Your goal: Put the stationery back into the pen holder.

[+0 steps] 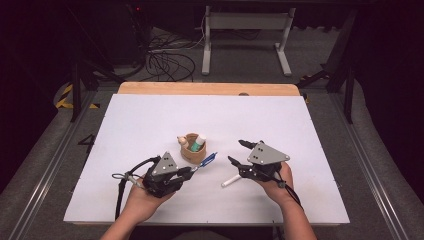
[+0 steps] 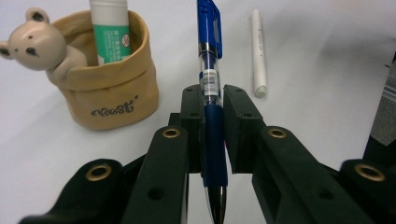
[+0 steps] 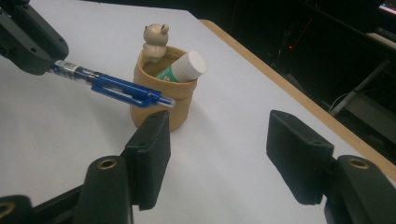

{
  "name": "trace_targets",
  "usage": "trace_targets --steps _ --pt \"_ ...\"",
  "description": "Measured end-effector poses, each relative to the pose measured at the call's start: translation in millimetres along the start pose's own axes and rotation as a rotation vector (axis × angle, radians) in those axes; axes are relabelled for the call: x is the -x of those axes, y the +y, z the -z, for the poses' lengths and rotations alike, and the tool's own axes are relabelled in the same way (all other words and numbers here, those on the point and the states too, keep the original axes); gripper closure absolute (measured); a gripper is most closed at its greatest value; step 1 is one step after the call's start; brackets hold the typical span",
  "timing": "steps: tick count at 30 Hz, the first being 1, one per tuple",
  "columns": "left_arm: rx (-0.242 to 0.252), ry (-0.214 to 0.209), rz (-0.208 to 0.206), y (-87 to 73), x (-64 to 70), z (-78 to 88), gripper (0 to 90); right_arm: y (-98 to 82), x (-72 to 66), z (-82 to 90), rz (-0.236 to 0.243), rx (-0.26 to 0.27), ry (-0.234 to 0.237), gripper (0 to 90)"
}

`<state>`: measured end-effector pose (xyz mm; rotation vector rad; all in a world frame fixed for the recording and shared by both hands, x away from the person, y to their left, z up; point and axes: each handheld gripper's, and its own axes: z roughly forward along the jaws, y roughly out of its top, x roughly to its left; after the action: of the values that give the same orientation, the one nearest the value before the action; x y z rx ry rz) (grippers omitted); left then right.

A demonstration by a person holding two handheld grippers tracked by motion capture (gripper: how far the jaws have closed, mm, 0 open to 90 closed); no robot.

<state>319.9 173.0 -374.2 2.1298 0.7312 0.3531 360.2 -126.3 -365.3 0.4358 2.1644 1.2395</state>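
My left gripper point(image 1: 192, 170) point(image 2: 213, 100) is shut on a blue click pen point(image 1: 207, 160) point(image 2: 210, 70), gripping its barrel, with the clip end pointing toward a tan paper-bag-style pen holder point(image 1: 191, 149) point(image 2: 109, 93). The holder carries a small bear figure point(image 2: 35, 44) on its rim and contains a green-and-white glue stick point(image 2: 111, 37) point(image 3: 187, 65). My right gripper point(image 1: 236, 151) point(image 3: 219, 140) stands open on the holder's right with nothing between its jaws. In the right gripper view the pen point(image 3: 116, 88) hangs just in front of the holder point(image 3: 187, 100).
A white pen point(image 1: 231, 181) point(image 2: 258, 51) lies on the white table sheet point(image 1: 150, 120) beneath my right gripper. The table's wooden far edge point(image 1: 207, 88) borders dark floor with cables and a white stand.
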Motion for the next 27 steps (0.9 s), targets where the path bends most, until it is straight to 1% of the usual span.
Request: trace_targets --steps 2,3,4,5,6,13,17,22,23,27 --pt "-0.003 0.003 -0.011 2.6 -0.6 -2.5 79.3 0.3 -1.9 -1.1 0.02 -0.008 -0.003 42.1" --pt "-0.001 -0.003 -0.005 3.8 -0.2 -4.2 79.3 0.4 -3.1 -1.8 0.033 -0.013 -0.003 42.6" --pt "0.0 -0.001 -0.012 5.2 -0.7 -5.5 79.3 0.6 -4.3 -2.5 0.046 -0.017 -0.003 43.2" --pt "0.002 -0.006 -0.007 6.4 -0.3 -7.1 79.3 0.8 -5.4 -3.1 0.06 -0.021 -0.008 43.7" --pt "0.002 -0.007 -0.012 7.8 -0.6 -8.5 79.3 1.1 -6.7 -3.6 0.07 -0.023 -0.008 44.3" --pt "-0.003 -0.026 -0.013 16.5 -2.1 -20.7 79.3 1.9 -12.2 -6.9 0.115 -0.03 -0.008 47.0" --pt "-0.001 -0.031 -0.022 21.7 -2.6 -25.7 79.3 2.0 -14.8 -8.6 0.139 -0.039 -0.006 47.7" --pt "-0.002 -0.033 -0.035 28.5 -3.0 -30.5 79.3 2.0 -18.2 -10.4 0.157 -0.034 -0.002 47.7" --pt "-0.004 -0.035 -0.03 29.2 -2.7 -31.2 79.3 2.0 -19.4 -11.0 0.164 -0.035 -0.002 47.7" --pt "-0.007 -0.046 -0.038 33.3 -1.9 -34.1 79.3 2.3 -22.7 -12.7 0.203 -0.041 -0.007 47.7"
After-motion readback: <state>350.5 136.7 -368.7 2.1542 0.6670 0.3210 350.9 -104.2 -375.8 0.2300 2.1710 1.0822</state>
